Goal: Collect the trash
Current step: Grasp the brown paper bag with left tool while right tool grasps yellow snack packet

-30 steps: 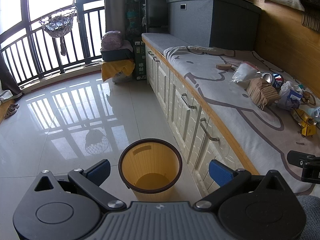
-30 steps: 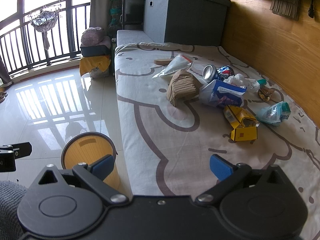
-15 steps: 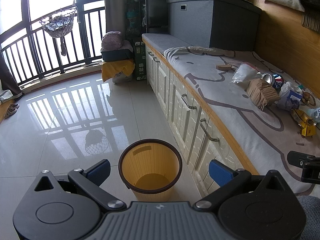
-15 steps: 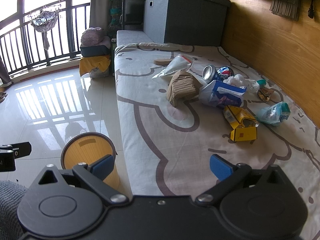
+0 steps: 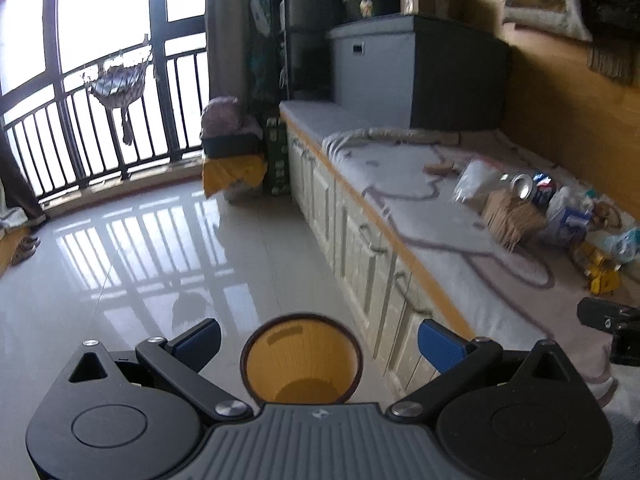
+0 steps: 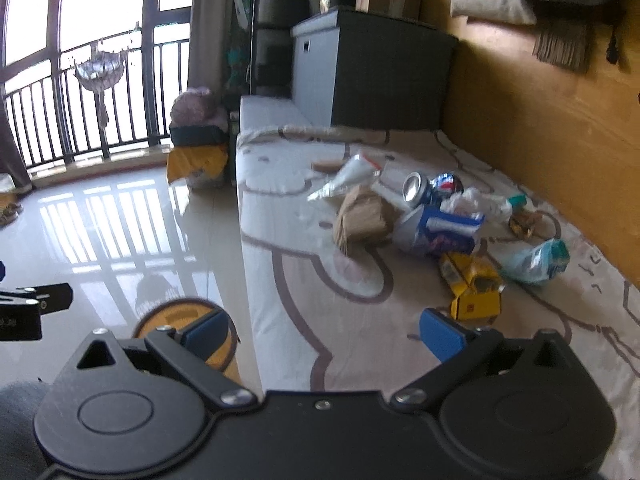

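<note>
Item: left gripper (image 5: 319, 340), held low and level above the tiled floor (image 5: 160, 264), fingers spread wide and holding nothing, blue pads (image 5: 439, 345) framing the yellow wastebasket (image 5: 302, 360) that stands on the floor just beside the white cabinet front (image 5: 360, 248). Item: right gripper (image 6: 320, 334), held level over the printed bed cover (image 6: 320, 280), likewise spread and empty; its left pad overlaps the basket's rim (image 6: 176, 305) in view. Item: trash, clustered on the cover toward the wooden wall (image 6: 540, 120): brown paper bag (image 6: 362, 216), clear plastic bag (image 6: 348, 176), silver can (image 6: 414, 188), blue-and-white carton (image 6: 440, 232), yellow box (image 6: 476, 292), pale green wrapper (image 6: 536, 258). Change since half a second ago: both views have tipped upward and are motion-blurred, the basket sits lower in each picture, more of the wall and grey storage chest (image 5: 412, 76) shows; spread of both grippers unchanged; trash pile undisturbed.
</note>
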